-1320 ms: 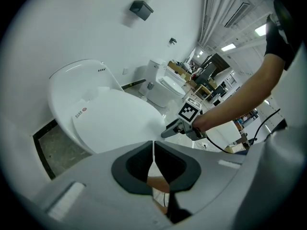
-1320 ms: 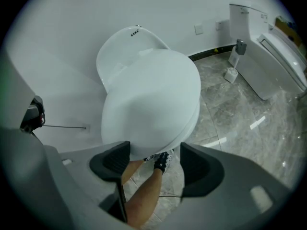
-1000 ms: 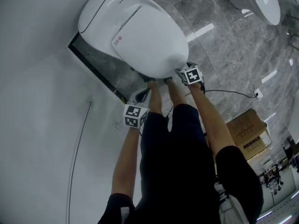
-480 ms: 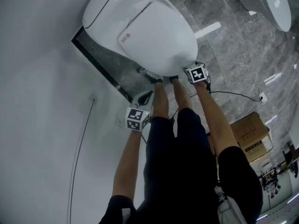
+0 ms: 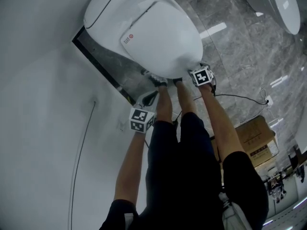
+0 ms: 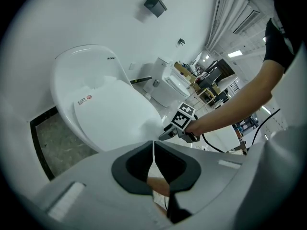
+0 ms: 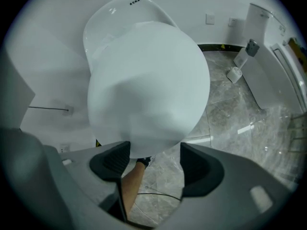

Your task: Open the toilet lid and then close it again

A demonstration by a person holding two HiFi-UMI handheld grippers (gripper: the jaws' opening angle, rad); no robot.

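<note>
far left: white wall (image 5: 38,104), thin cable (image 5: 80,147) running down it. left claw (image 6: 153,145) is pressed together with nothing in it. it's tilted down and hangs beside my left leg, short of the toilet (image 5: 103,8) and touching nothing.

lid (image 5: 158,42) is down flat, closed over the bowl. red-dot label (image 5: 125,38) sits toward the hinge end. the left gripper view shows the lid ahead of the claw and apart from it. my feet (image 5: 158,80) are tucked just under the lid's front edge, on the grey marble floor (image 5: 230,47).

right claw (image 7: 154,152) is spread wide at the front rim of the lid, right of centre in the head view. in its own view the rim sits in the gap between the two jaws, lid filling the frame above. can't tell if either pad touches the rim; no pinch visible.

right of that: black cord (image 5: 235,96) across the floor, cardboard box (image 5: 254,135) by my right arm, second toilet (image 5: 273,1) at the top right corner.
</note>
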